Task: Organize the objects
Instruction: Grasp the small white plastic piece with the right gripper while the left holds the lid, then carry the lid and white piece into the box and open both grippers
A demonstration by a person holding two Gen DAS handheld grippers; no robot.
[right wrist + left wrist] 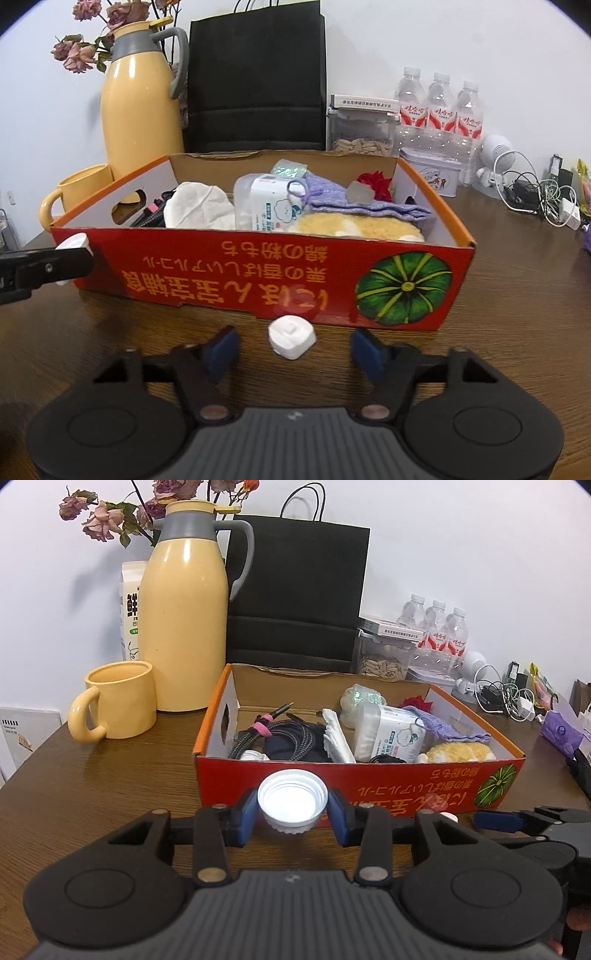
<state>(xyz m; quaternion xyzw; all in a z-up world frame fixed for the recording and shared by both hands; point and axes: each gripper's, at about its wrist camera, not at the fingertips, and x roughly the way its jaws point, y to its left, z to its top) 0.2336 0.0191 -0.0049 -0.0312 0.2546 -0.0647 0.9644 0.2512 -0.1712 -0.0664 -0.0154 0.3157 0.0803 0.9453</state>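
Three water bottles, one thermos, one mug, one box.

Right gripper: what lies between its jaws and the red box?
Only a small white piece on bare table, just short of the box; the right wrist view shows it. The right gripper stands open.

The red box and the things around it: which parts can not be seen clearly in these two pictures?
- Red box floor, both views: piled contents cover it.
- Milk carton, left wrist view: yellow jug hides most.
- Seed jar label, right wrist view: too small.
- White cap, right wrist view: left tongs cover it partly.
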